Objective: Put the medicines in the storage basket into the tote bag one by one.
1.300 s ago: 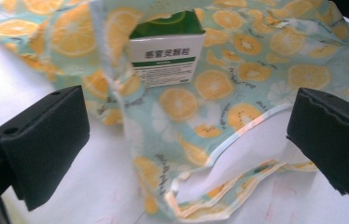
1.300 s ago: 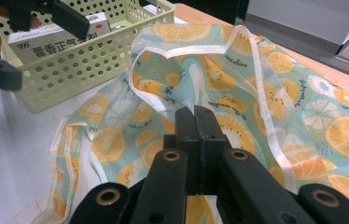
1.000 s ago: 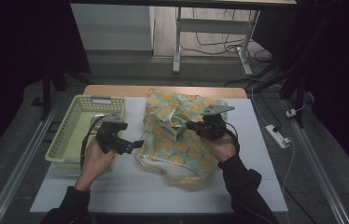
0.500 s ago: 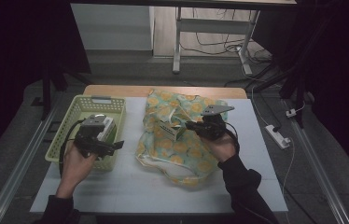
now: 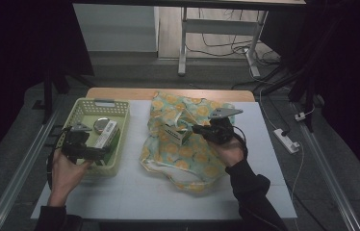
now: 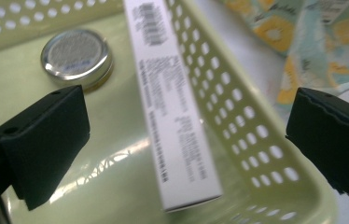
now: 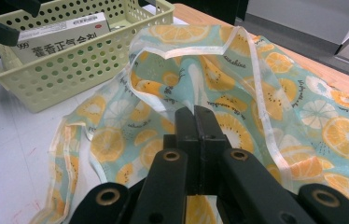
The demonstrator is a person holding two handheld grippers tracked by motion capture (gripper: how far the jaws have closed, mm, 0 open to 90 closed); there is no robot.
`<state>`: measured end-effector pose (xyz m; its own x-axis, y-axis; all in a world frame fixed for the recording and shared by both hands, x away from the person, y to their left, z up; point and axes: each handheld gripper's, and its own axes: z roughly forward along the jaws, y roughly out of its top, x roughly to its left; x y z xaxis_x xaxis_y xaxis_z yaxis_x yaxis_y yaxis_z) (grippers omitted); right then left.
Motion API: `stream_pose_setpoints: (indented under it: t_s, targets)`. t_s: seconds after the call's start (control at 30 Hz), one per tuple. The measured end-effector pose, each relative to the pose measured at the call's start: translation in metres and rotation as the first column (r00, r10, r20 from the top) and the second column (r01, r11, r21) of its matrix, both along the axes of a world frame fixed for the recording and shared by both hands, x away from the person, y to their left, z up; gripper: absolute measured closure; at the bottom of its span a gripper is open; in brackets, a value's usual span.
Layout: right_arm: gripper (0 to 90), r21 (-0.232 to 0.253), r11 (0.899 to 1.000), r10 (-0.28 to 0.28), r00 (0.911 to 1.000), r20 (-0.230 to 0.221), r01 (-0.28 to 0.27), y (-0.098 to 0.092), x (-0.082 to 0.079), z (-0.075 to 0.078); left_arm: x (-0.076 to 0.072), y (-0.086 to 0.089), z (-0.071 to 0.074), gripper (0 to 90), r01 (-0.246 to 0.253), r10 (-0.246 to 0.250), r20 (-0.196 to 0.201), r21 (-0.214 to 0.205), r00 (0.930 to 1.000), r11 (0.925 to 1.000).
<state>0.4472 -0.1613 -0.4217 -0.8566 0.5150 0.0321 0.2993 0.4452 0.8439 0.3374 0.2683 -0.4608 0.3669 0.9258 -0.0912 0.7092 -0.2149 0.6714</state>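
Observation:
A pale green perforated basket [image 5: 122, 126] stands at the table's left. It holds a round metal tin [image 5: 102, 125] and a long white box [image 5: 108, 137] that leans on its right wall. My left gripper [image 5: 102, 150] hovers over the basket's near end. Its jaws stand wide open on either side of the white box [image 6: 177, 116] and do not touch it. The tin [image 6: 76, 57] lies beyond. A bag printed with orange slices [image 5: 187, 149] lies at mid-table. My right gripper [image 5: 196, 129] is shut on the bag's [image 7: 238, 88] fabric by its raised rim.
A small printed carton [image 5: 174, 132] sits in the bag's mouth. The basket [image 7: 70, 70] with the white box [image 7: 60, 32] is to the left of the bag. A power strip [image 5: 286, 140] lies on the floor at right. White tabletop [image 5: 120, 197] lies in front.
My left hand has moved left from beside the bag to over the basket. A white box now leans inside the basket. The right gripper has kept still.

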Motion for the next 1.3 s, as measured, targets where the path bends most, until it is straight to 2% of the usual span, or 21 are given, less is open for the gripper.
stream_pose_setpoints:
  t_s: [0.07,0.27,0.37,0.47,0.73,0.87,0.9,1.13,1.3]
  targets:
    - [90.0,0.000,1.000,0.000,1.0000,0.001,0.000,0.000,0.000,0.000,0.001,0.000,-0.003,0.1,-0.007,0.007,-0.018,0.003,0.9998,1.0000]
    - [90.0,-0.002,1.000,0.004,1.0000,0.001,-0.004,0.001,0.000,-0.001,0.000,-0.005,-0.010,8.3,-0.014,0.018,-0.064,0.059,0.9978,0.9982]
    - [90.0,-0.003,1.000,0.003,1.0000,0.001,-0.003,0.001,0.000,0.000,-0.001,-0.007,-0.011,17.6,-0.013,0.019,-0.080,0.078,0.9966,0.9969]
    - [90.0,-0.001,1.000,0.002,1.0000,0.001,-0.002,0.001,0.000,0.000,-0.002,-0.008,-0.012,27.8,-0.019,0.026,-0.101,0.063,0.9945,0.9978]
    - [90.0,-0.004,1.000,0.001,1.0000,0.003,-0.001,0.001,-0.001,0.000,-0.003,-0.008,-0.015,50.0,-0.043,0.052,-0.143,0.070,0.9884,0.9967]
    - [90.0,-0.004,1.000,0.001,1.0000,0.002,-0.001,0.001,-0.001,-0.001,-0.003,-0.007,-0.015,57.7,-0.062,0.072,-0.140,0.077,0.9875,0.9951]
    - [90.0,-0.003,1.000,0.001,1.0000,0.002,-0.001,0.001,-0.001,-0.001,-0.003,-0.006,-0.015,60.0,-0.062,0.071,-0.140,0.066,0.9877,0.9959]
    - [90.0,-0.003,1.000,0.001,1.0000,0.003,-0.001,0.001,0.000,-0.001,-0.003,-0.004,-0.014,61.1,-0.068,0.075,-0.141,0.052,0.9872,0.9963]
    - [90.0,-0.001,1.000,-0.001,1.0000,0.003,0.001,0.001,0.000,-0.001,-0.006,0.002,-0.007,61.3,-0.058,0.063,-0.103,0.049,0.9927,0.9971]
